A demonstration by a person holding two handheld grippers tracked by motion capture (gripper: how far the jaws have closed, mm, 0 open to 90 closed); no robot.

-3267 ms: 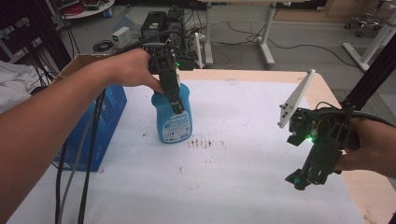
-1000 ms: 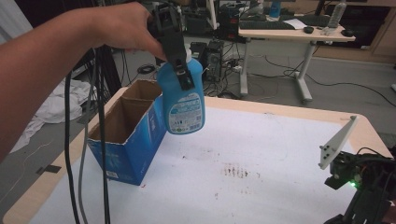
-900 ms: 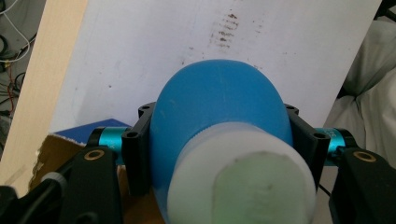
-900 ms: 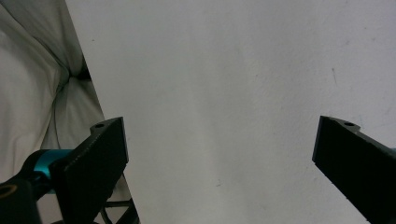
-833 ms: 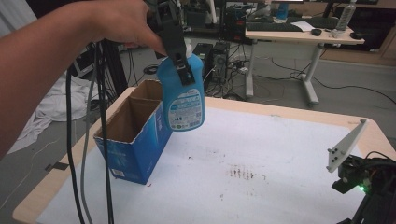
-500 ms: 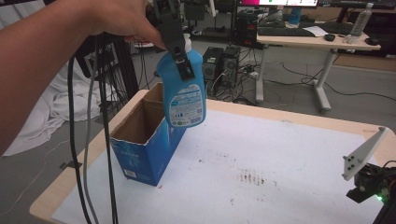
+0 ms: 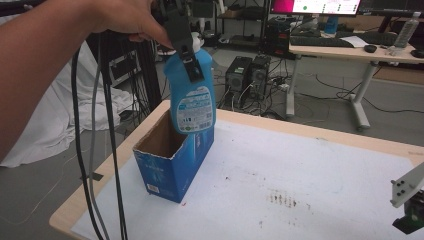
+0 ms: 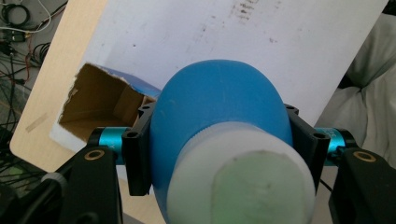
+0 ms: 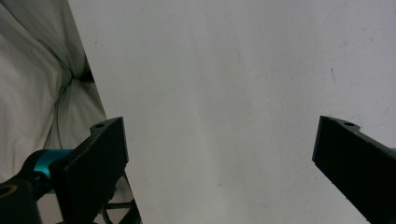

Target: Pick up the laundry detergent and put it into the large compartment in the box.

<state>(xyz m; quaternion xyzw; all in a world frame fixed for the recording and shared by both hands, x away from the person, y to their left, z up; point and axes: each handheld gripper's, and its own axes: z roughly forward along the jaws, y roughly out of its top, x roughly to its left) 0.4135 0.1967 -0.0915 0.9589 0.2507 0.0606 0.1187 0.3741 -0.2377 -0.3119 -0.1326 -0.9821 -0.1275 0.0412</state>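
Note:
A blue bottle (image 7: 191, 95) with a white cap hangs upright in the air, with my left gripper (image 7: 186, 55) shut on its neck. Its base hovers just above the right rim of an open blue cardboard box (image 7: 172, 162) standing on the table's left part. In the left gripper view the bottle (image 8: 219, 107) bulges between the black jaws, white cap nearest, and the box (image 8: 100, 105) opens below to the left. My right gripper (image 7: 410, 197) sits at the table's right edge; in its own view the gripper (image 9: 219, 154) is open over bare white tabletop.
The white table (image 7: 310, 170) has a wooden border and a patch of brown stains (image 7: 282, 199) right of centre. Black cables (image 7: 97, 150) trail down from my left hand past the table's left edge. Desks and computers stand on the floor behind.
My left gripper has carried the bottle up off the table and leftward to above the box. The camera view has shifted, so the right gripper sits nearer the frame's right edge.

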